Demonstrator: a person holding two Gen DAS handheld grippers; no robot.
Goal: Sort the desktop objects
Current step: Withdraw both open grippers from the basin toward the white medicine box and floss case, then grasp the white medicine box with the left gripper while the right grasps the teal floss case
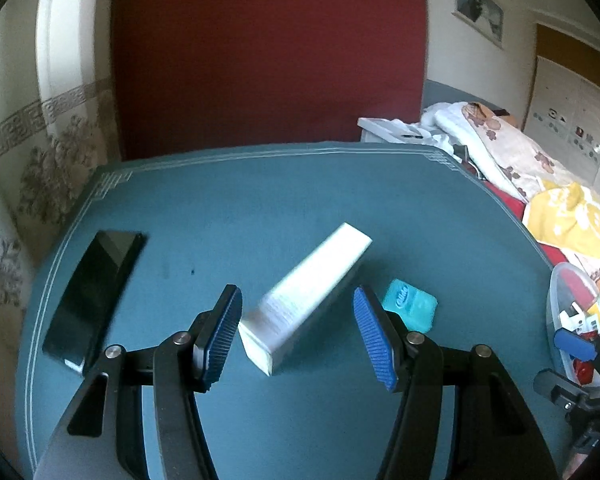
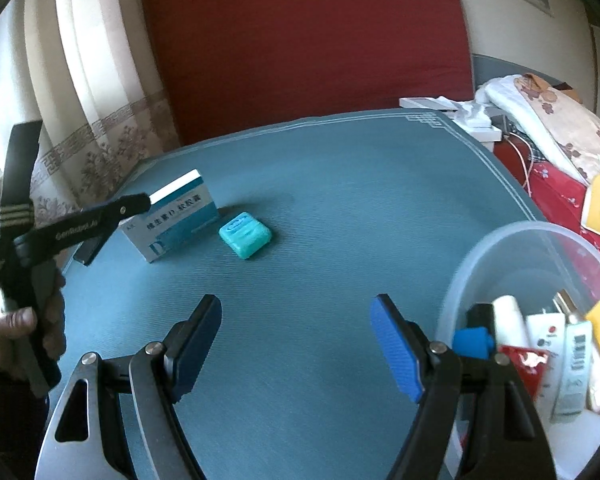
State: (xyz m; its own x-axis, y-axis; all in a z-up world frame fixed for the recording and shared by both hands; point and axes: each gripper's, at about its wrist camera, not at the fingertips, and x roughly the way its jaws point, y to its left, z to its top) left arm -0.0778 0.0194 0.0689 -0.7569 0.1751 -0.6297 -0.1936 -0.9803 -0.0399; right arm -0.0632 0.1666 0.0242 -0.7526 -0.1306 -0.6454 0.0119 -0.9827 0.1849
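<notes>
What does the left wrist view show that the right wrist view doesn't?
Only the left wrist view shows the full black phone and the box's plain white side. Only the right wrist view shows the box's blue printed face, the hand holding the left gripper, and the tub's contents clearly. Both show the box, the teal case beside it, the tub and the blue cloth.

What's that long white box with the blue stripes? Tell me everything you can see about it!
The white box looks like a cardboard medicine carton, long and closed. One side has teal-blue bands and printed Chinese writing; another is plain white with small blurry print. It sits on the teal tablecloth, a small teal case close beside it. The left gripper is open, its blue pads either side of the near end. Whether they touch it is unclear.
</notes>
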